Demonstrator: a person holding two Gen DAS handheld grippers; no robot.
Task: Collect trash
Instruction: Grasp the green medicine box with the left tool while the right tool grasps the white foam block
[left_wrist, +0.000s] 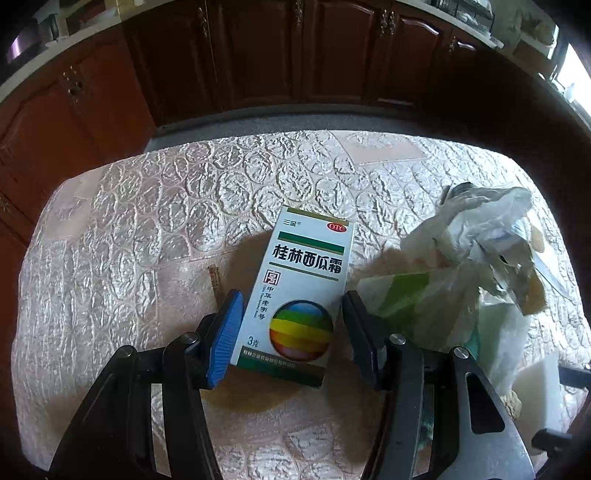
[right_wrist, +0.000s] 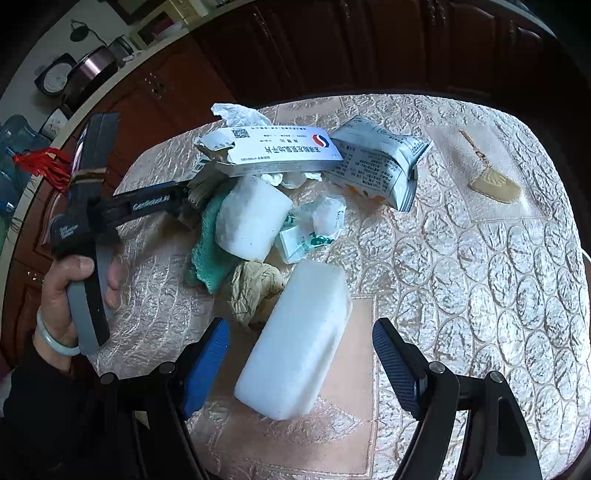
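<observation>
In the left wrist view a white medicine box (left_wrist: 299, 291) with a rainbow ball and green stripes sits between the blue pads of my left gripper (left_wrist: 291, 321); the jaws stand at its sides, touching or nearly so. A plastic bag with trash (left_wrist: 461, 273) lies to its right. In the right wrist view my right gripper (right_wrist: 301, 354) is open around a white foam block (right_wrist: 299, 343) on the table. Beyond it lie a foam cylinder (right_wrist: 251, 221), a teal cloth (right_wrist: 207, 251), a long white medicine box (right_wrist: 273, 151) and a grey foil packet (right_wrist: 376, 162).
The table wears a shiny embossed cloth (right_wrist: 480, 277). A fan-shaped charm (right_wrist: 495, 186) lies at the far right. The person's hand holds the left gripper's body (right_wrist: 85, 236) at the table's left edge. Dark wooden cabinets (left_wrist: 258, 55) stand behind.
</observation>
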